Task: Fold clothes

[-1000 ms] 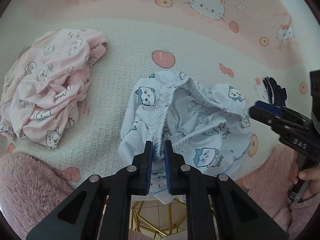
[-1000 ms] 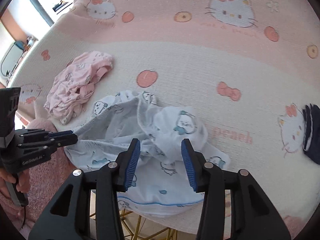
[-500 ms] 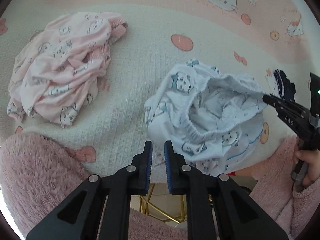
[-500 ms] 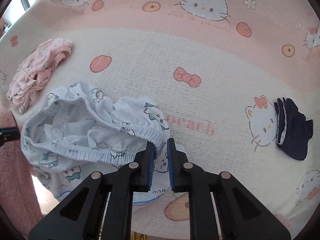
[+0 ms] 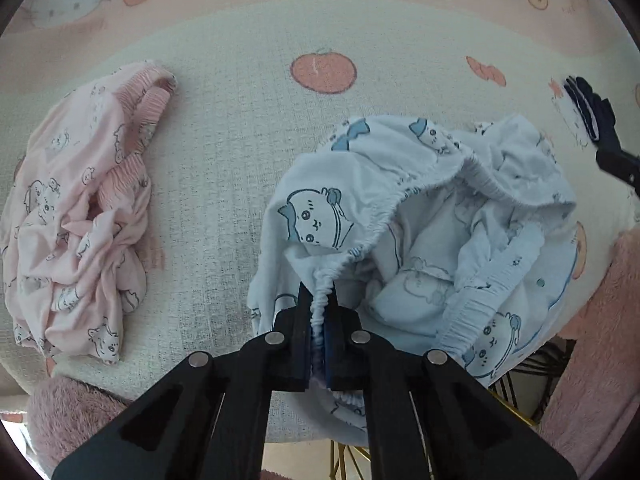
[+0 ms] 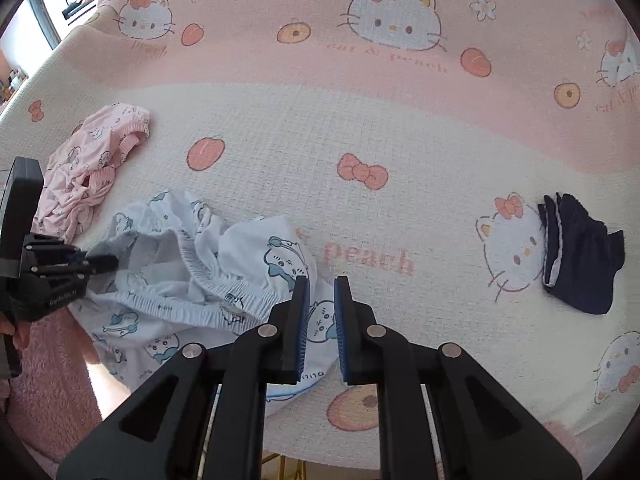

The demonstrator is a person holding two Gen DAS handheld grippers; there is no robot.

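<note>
Crumpled white shorts with blue cat prints (image 5: 420,184) lie at the front edge of the table. My left gripper (image 5: 319,304) is shut on the near end of their elastic waistband, which bunches up between the pads. The right wrist view shows the shorts (image 6: 192,280) stretching left to that left gripper (image 6: 102,262). My right gripper (image 6: 321,292) hangs over their right corner with only a narrow gap between its jaws. Its pads look bare. The waistband's end lies just outside its left fingertip (image 6: 299,280), and printed cloth lies underneath.
A crumpled pink garment (image 5: 80,220) lies on the left of the cartoon-print tablecloth (image 6: 400,140). A folded navy garment (image 6: 580,252) sits on the right. Pink fleece sleeves (image 5: 600,320) and gold table legs (image 5: 516,396) are at the front edge.
My left gripper let go, dropped toward the shorts and shut on the waistband again. My right gripper closed from wide apart onto the waistband, which now lies beside its fingertip.
</note>
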